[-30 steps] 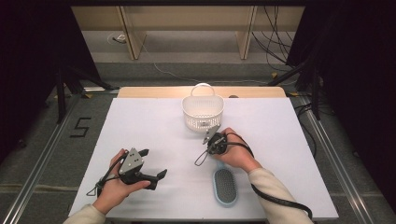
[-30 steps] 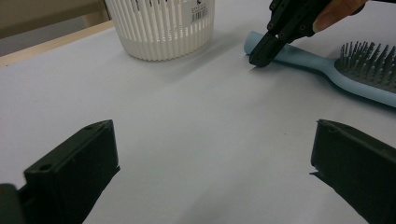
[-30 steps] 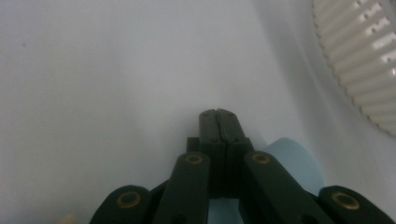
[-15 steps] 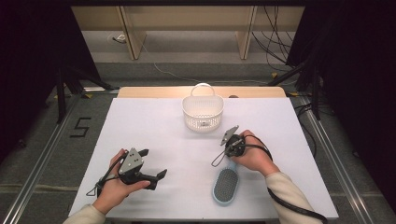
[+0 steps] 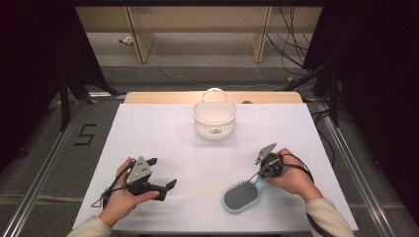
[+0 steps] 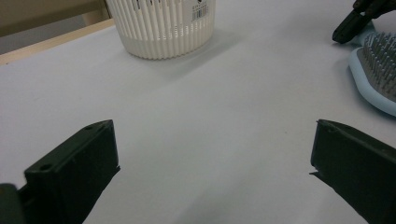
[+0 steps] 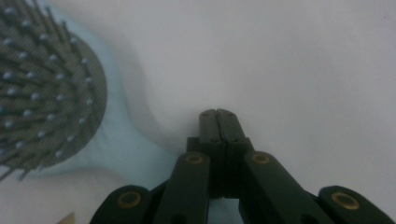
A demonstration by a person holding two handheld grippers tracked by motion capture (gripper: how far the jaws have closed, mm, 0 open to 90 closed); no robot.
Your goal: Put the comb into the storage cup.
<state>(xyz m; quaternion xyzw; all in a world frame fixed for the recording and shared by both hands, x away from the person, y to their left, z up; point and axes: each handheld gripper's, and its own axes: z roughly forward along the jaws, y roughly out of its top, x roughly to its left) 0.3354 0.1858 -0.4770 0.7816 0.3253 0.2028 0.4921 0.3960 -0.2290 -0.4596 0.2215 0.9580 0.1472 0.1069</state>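
A light-blue hairbrush [image 5: 240, 196] with grey bristles lies bristles up on the white table, its handle slanting up to the right. My right gripper [image 5: 257, 178] is shut, its tips down at that handle. In the right gripper view the jaws [image 7: 217, 114] meet with nothing between the tips, and the brush [image 7: 46, 93] runs under them at the left. My left gripper [image 5: 162, 173] rests near the front left, open and empty [image 6: 215, 140]. A white slatted basket [image 5: 214, 126] stands at the back centre.
The white tabletop [image 5: 163, 133] has a wooden strip along its far edge. In the left gripper view the basket [image 6: 163, 28] is ahead on the left, with the brush [image 6: 378, 70] and the right gripper's tip [image 6: 355, 23] at the right. Cables trail off both grippers.
My right hand has moved right, away from the basket. The brush has swung from upright to slanted, its handle following the right gripper. The left hand has stayed still.
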